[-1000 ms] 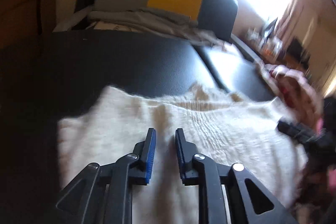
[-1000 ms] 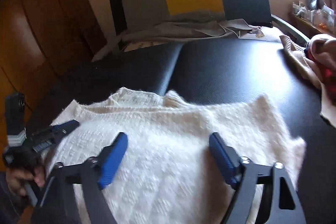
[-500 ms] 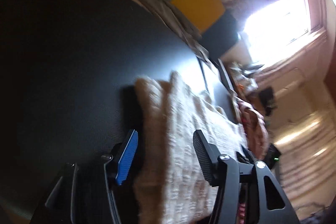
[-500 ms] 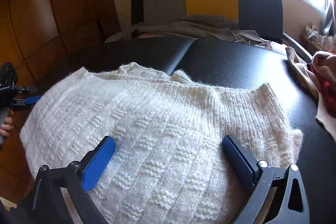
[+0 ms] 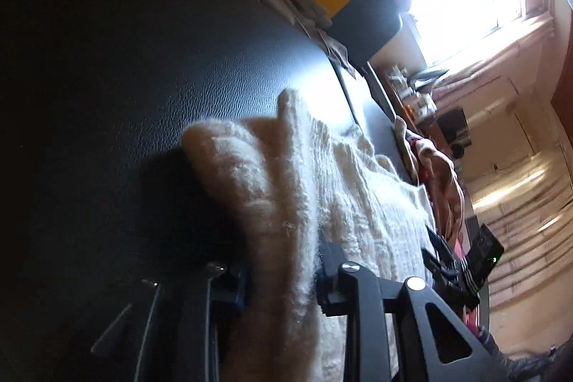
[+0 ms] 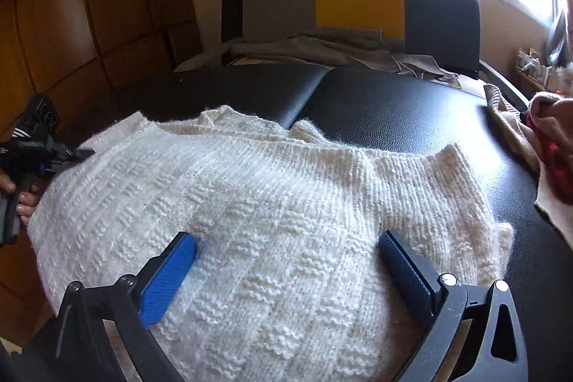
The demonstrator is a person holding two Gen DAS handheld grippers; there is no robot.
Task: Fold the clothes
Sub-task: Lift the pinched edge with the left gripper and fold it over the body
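Field notes. The white knitted sweater [image 6: 272,224] lies spread across the black padded tabletop [image 6: 394,110], already doubled over on itself by the look of its thick left edge.

My left tool [image 5: 283,278] has that thick folded edge between its pads and pinches it; I took it there, I judge, so the fold can be carried over without the layers sliding apart. From the right wrist view the left tool sits at the sweater's left margin, with a person's fingers [image 6: 25,203] on its handle.

My right tool [image 6: 286,267] stands spread wide over the middle of the sweater, pads resting on or just above the knit, nothing pinched. I read that as a flat hold to keep the body still while the left side works, though I cannot tell whether the pads truly press down.

A heap of other clothes [image 6: 548,149] waits at the right edge, a cushioned chair [image 6: 358,2] behind.

Against a second ago: the left tool was then over the top of the sweater; it has rolled and dropped to the side edge, and its jaws have just closed on the fold. The right tool's jaws widened and moved nearer the cloth.
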